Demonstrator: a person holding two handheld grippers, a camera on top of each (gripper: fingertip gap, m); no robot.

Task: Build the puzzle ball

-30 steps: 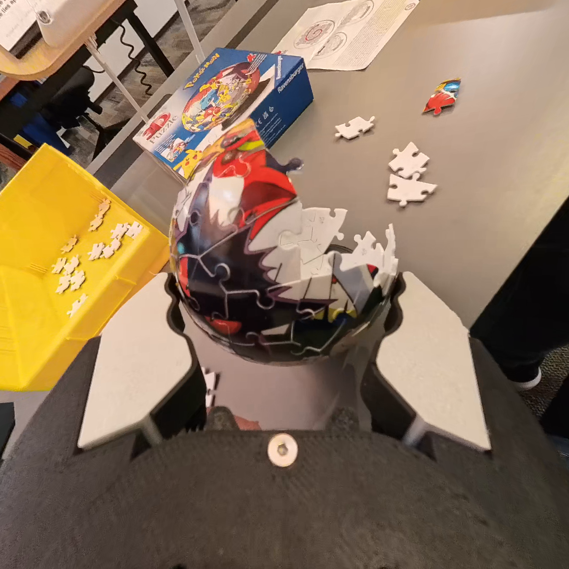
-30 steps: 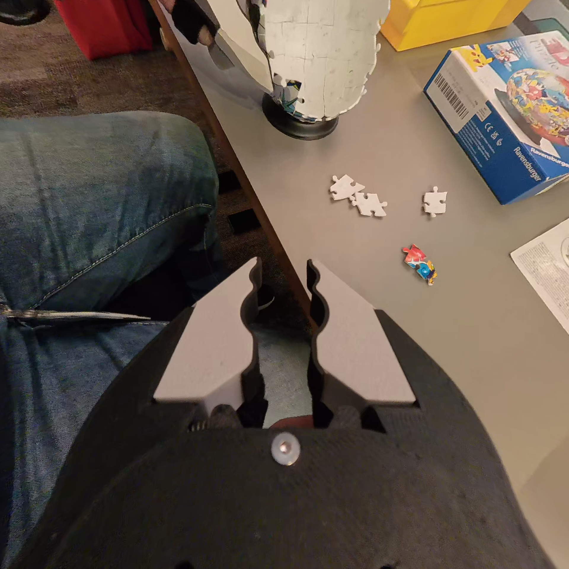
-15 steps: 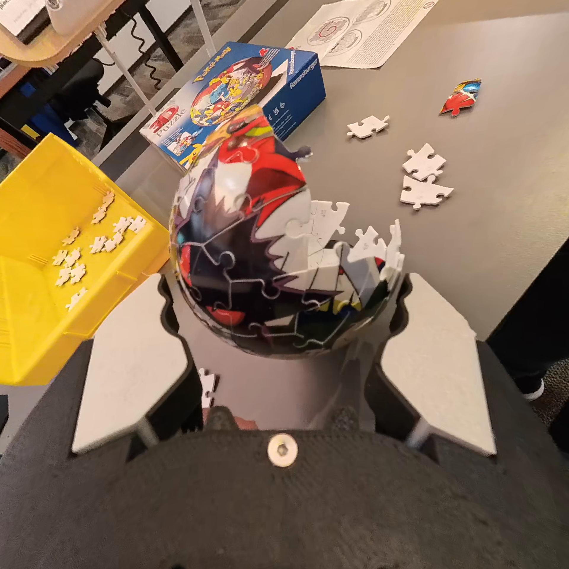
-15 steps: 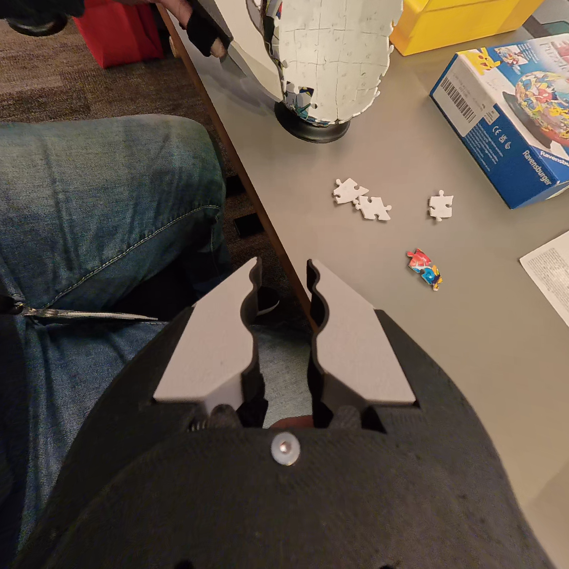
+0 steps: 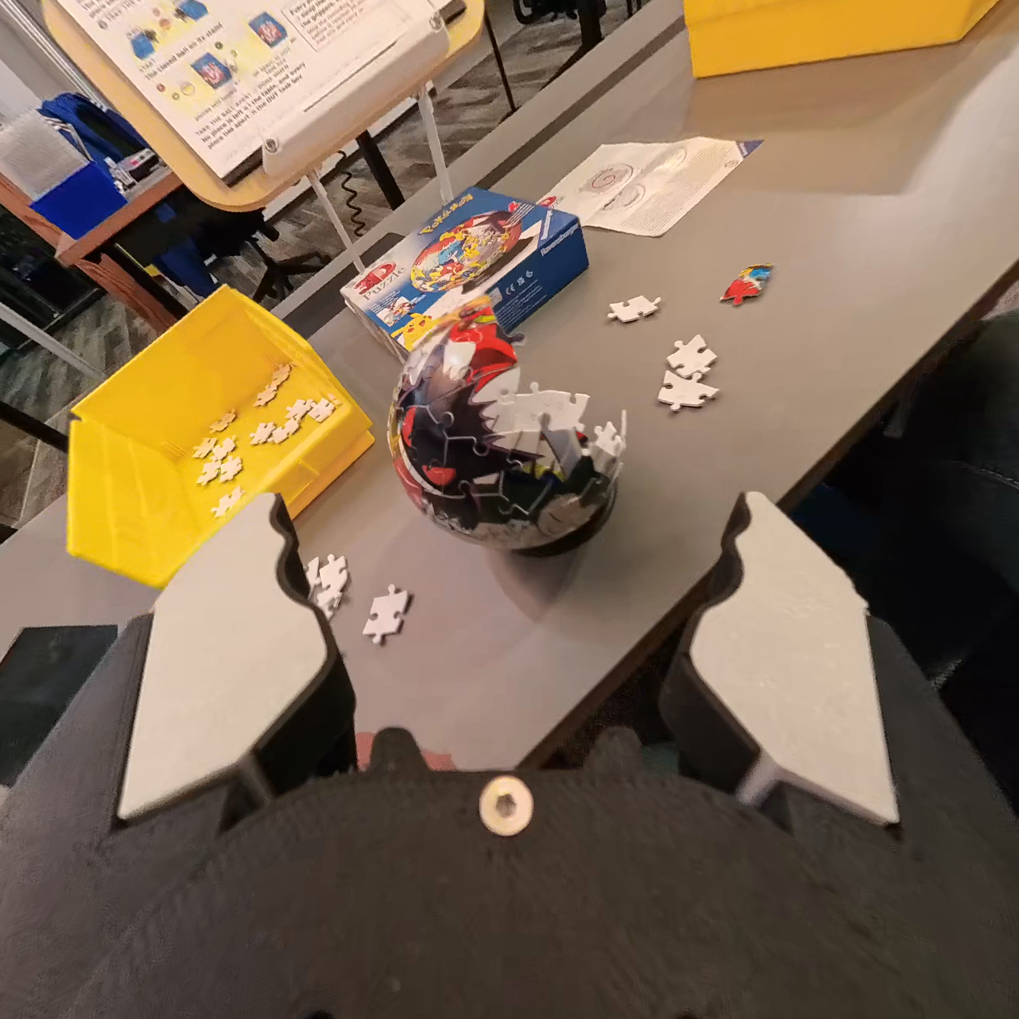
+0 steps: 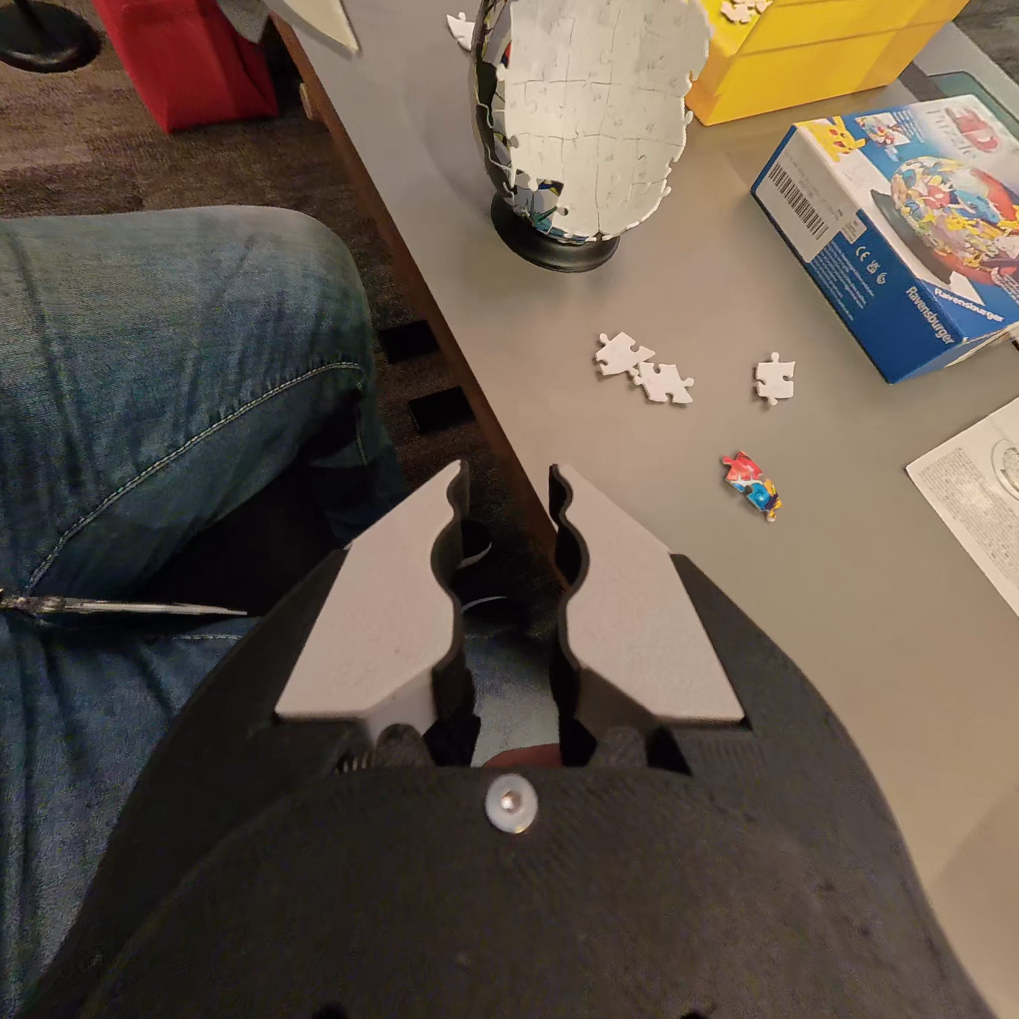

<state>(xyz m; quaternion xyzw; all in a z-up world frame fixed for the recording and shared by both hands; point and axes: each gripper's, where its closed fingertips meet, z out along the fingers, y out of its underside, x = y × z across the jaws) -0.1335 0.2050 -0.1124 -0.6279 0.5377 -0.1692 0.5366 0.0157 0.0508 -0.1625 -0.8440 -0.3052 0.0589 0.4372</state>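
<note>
The partly built puzzle ball stands on its black stand near the table's front edge. Its open side shows the white insides of the pieces. My left gripper is wide open and empty, held back from and above the ball. My right gripper is empty, its jaws a narrow gap apart, and hangs over the table edge above a person's leg. Loose white pieces and one coloured piece lie on the table between the ball and my right gripper.
A yellow bin left of the ball holds several white pieces; two more pieces lie in front of it. The blue puzzle box and a paper sheet lie behind. A jeans-clad leg is beside the table edge.
My left gripper has drawn back and up from either side of the ball and opened wider; the ball stays on its stand. My right gripper has barely shifted, jaws unchanged.
</note>
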